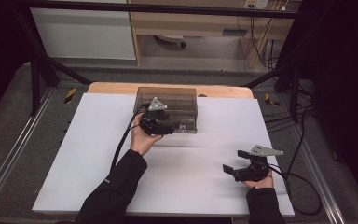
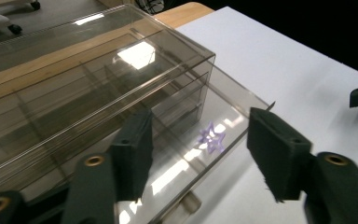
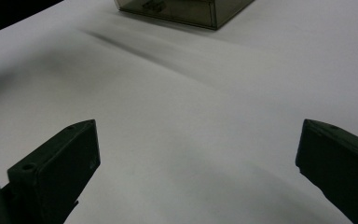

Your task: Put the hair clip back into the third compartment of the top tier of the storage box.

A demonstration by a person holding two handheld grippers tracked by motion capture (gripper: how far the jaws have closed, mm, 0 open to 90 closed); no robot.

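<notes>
A: At the far middle of the worktop [image 1: 74, 154] sits the box [image 1: 168, 100], my left hand-held gripper [image 1: 177, 128] at its front.

B: Gripping it?

A: No. Left gripper view: jaws apart, straddling the drawer [image 2: 223, 121]. Stiff, slick plastic, probably light; I'd pinch the front lip.

B: The right?

A: Right hand-held gripper [image 3: 198, 158] wide apart over bare worktop.

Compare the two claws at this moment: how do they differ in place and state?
The left claw is at the clear plastic drawer box, its jaws apart astride the pulled-out drawer's front edge; the right claw lies over bare white table, away from the box. The right claw's jaws stand wider. Both are open and hold nothing.
</notes>
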